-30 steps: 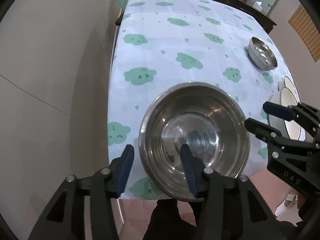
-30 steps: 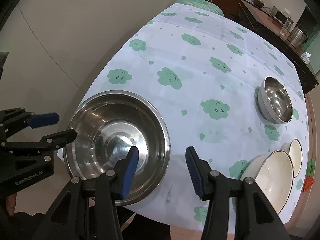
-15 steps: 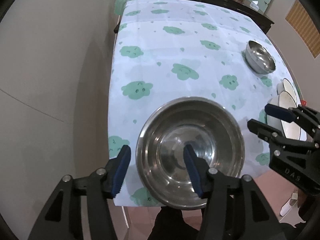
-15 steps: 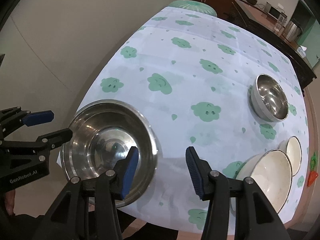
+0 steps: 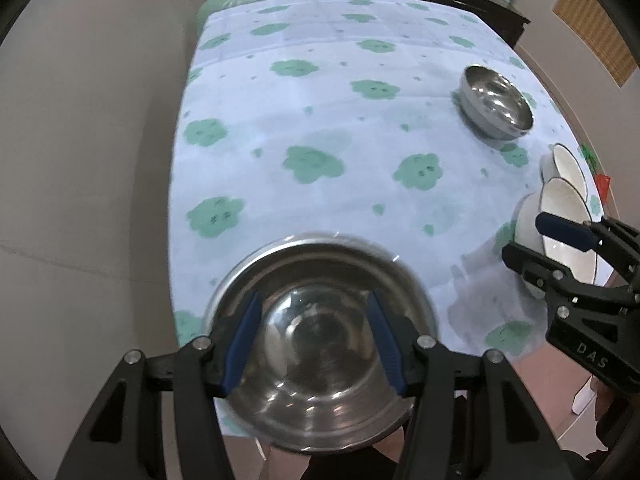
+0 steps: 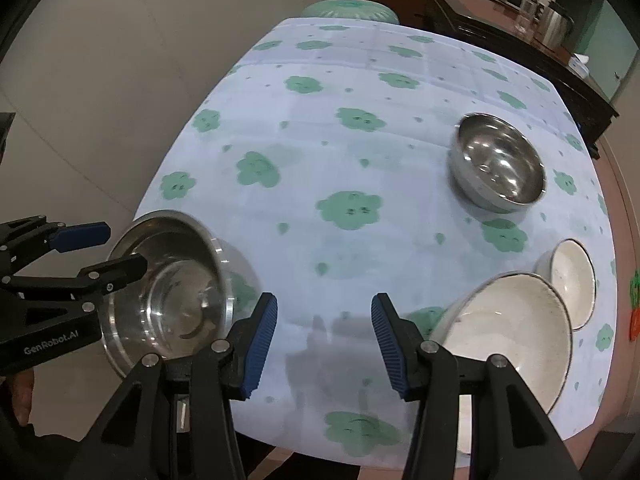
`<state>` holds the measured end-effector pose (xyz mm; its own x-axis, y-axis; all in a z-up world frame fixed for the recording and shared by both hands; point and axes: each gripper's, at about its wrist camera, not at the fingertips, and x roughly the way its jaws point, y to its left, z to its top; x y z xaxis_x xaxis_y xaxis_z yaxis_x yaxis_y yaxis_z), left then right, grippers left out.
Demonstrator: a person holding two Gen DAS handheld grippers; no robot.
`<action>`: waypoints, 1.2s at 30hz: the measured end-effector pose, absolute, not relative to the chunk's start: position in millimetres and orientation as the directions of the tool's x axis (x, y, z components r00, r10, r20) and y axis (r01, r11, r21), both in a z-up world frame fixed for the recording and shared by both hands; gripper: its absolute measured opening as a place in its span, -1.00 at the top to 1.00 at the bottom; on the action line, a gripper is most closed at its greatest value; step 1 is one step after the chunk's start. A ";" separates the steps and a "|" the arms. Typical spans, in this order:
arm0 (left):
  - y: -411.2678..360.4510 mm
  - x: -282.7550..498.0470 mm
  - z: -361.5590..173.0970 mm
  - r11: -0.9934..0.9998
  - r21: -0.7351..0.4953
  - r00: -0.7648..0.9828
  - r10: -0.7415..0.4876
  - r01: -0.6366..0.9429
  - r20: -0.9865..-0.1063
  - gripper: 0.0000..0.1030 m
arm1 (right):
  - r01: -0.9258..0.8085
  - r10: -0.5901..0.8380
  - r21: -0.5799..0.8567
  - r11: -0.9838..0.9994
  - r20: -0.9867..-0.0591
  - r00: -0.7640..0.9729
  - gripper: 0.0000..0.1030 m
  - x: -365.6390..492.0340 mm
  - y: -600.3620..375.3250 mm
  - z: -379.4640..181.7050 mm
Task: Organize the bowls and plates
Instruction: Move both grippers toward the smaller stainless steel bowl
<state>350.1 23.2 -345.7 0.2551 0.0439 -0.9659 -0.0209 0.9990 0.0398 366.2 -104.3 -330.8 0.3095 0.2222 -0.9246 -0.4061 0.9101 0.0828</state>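
Note:
A large steel bowl (image 5: 320,400) (image 6: 180,300) sits at the table's near left corner. My left gripper (image 5: 312,340) (image 6: 128,248) hovers over it with its jaws open, and neither pad presses on the bowl. My right gripper (image 6: 324,344) (image 5: 532,240) is open above bare cloth, between the large steel bowl and a big white bowl (image 6: 512,328) (image 5: 564,204). A small white bowl (image 6: 572,280) (image 5: 564,164) stands just behind the big one. A smaller steel bowl (image 6: 496,164) (image 5: 496,100) stands farther back on the right.
The table wears a pale blue cloth with green clouds (image 6: 340,160). A wall runs close along its left side. A green stool (image 6: 348,8) and a dark sideboard (image 6: 500,12) stand past the far end. The white bowls sit near the right edge.
Both grippers slid to the right. The left one went from straddling the big bowl's left rim to above its inside, jaws slightly wider. The right one left the bowl's rim for bare cloth.

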 end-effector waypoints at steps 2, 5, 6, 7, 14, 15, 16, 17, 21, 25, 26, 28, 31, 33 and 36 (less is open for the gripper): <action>14.0 357.7 -346.9 0.999 0.044 0.251 0.046 -0.012 -0.967 -0.08 | -0.396 0.214 0.079 0.915 -0.926 0.310 -0.01 371.5 -114.3 -331.2; -1.4 369.9 -349.1 0.999 0.043 0.243 0.041 0.001 -0.969 -0.08 | -0.384 0.211 0.081 0.920 -0.927 0.309 -0.01 379.6 -130.6 -332.1; -7.4 374.1 -349.8 0.999 0.043 0.240 0.040 0.007 -0.970 -0.08 | -0.379 0.209 0.083 0.922 -0.929 0.306 -0.01 382.9 -137.1 -333.1; -13.6 378.4 -350.5 0.999 0.042 0.239 0.038 0.012 -0.970 -0.08 | -0.375 0.208 0.084 0.923 -0.930 0.304 -0.01 385.2 -141.1 -333.7; -52.9 407.7 -356.2 0.998 0.044 0.229 0.033 0.043 -0.973 -0.08 | -0.347 0.207 0.097 0.933 -0.933 0.296 -0.01 404.2 -179.2 -338.4; -59.2 413.2 -357.3 0.998 0.044 0.227 0.033 0.046 -0.973 -0.08 | -0.340 0.206 0.098 0.935 -0.933 0.296 -0.01 407.7 -185.7 -339.2; -63.7 417.1 -358.1 0.998 0.045 0.226 0.033 0.049 -0.974 -0.08 | -0.331 0.207 0.104 0.938 -0.933 0.293 -0.01 412.6 -194.4 -340.5; -70.9 423.4 -359.3 0.997 0.049 0.224 0.035 0.056 -0.974 -0.08 | -0.326 0.207 0.106 0.939 -0.933 0.293 -0.01 415.7 -199.7 -341.2; -90.0 441.5 -362.2 0.996 0.057 0.222 0.040 0.069 -0.974 -0.08 | -0.305 0.201 0.108 0.946 -0.935 0.293 -0.01 433.1 -222.9 -345.1; -106.0 458.1 -363.6 0.996 0.058 0.221 0.041 0.071 -0.974 -0.08 | -0.297 0.201 0.112 0.948 -0.936 0.289 -0.01 450.3 -241.5 -347.5; -110.6 463.5 -364.2 0.996 0.058 0.221 0.041 0.070 -0.975 -0.08 | -0.297 0.202 0.112 0.948 -0.936 0.289 -0.01 453.8 -244.6 -347.7; -117.2 472.0 -365.4 0.996 0.059 0.221 0.042 0.071 -0.974 -0.08 | -0.300 0.207 0.117 0.947 -0.936 0.285 -0.01 462.5 -250.8 -348.6; -125.7 484.8 -366.3 0.995 0.066 0.223 0.049 0.070 -0.974 -0.08 | -0.301 0.211 0.123 0.946 -0.936 0.281 -0.01 475.5 -259.7 -351.0; -131.1 494.2 -366.8 0.995 0.068 0.225 0.051 0.067 -0.973 -0.08 | -0.301 0.209 0.121 0.946 -0.937 0.279 -0.01 483.6 -265.0 -352.6; -138.6 507.2 -368.0 0.995 0.075 0.226 0.059 0.063 -0.972 -0.08 | -0.302 0.209 0.122 0.945 -0.939 0.274 -0.01 496.9 -272.5 -355.4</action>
